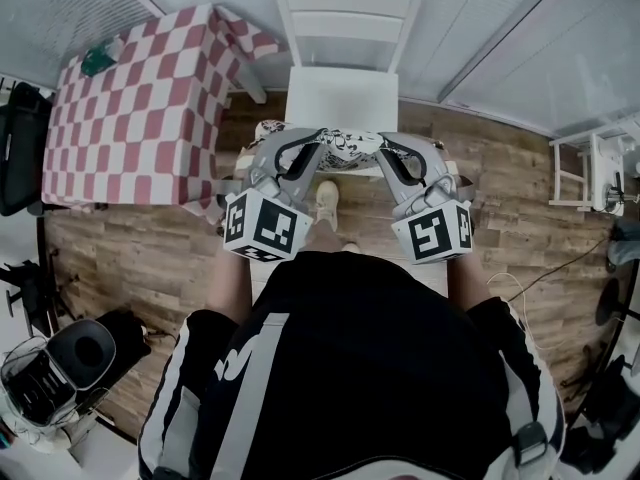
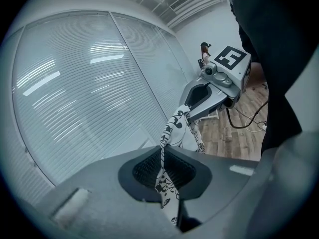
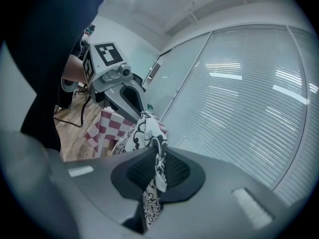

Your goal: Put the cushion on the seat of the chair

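Note:
A white cushion with a black floral print (image 1: 340, 148) hangs stretched between my two grippers, just at the front edge of the white chair's seat (image 1: 342, 93). My left gripper (image 1: 298, 148) is shut on the cushion's left edge, my right gripper (image 1: 394, 154) on its right edge. In the left gripper view the fabric (image 2: 168, 138) runs from between my jaws (image 2: 162, 178) across to the right gripper (image 2: 212, 91). In the right gripper view the cloth (image 3: 147, 133) is pinched at the pads (image 3: 155, 176), and the left gripper (image 3: 122, 91) holds the far side. The chair's slatted back (image 1: 345, 13) stands beyond.
A table under a red and white checked cloth (image 1: 130, 108) stands close to the chair's left. A small white stool (image 1: 590, 168) and cables (image 1: 520, 283) are at the right. Black equipment (image 1: 70, 358) sits on the wooden floor at the lower left. Blinds cover the walls behind.

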Motion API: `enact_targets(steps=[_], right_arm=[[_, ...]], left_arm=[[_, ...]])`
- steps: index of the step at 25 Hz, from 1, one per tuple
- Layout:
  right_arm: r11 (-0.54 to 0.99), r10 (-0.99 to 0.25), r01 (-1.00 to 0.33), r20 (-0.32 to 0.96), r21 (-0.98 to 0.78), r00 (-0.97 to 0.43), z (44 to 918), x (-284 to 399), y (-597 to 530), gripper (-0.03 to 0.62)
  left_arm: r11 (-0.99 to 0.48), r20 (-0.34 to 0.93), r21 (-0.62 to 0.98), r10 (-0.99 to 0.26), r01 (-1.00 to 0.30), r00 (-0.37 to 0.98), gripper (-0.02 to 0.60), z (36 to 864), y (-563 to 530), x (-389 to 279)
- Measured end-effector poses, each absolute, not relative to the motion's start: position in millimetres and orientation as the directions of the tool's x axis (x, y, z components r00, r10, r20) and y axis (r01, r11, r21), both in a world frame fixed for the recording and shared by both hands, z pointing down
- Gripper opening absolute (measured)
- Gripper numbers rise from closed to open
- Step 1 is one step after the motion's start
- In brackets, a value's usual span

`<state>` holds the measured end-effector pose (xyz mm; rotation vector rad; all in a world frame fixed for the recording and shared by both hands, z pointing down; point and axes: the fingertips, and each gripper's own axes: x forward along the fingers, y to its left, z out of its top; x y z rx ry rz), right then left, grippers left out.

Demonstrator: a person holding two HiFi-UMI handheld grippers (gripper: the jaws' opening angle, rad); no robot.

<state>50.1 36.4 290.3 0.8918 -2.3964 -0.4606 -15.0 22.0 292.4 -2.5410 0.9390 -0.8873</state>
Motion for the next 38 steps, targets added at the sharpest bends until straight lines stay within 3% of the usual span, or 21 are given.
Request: enact_targets(steps=[38], right_arm=[[0.689, -0.725, -0.552, 0.433, 0.47, -0.536, 310, 24, -126, 0.017]], left_arm=[[-0.839, 0.497, -0.403, -0.536, -0.366, 0.682, 0.018, 316, -142, -39]])
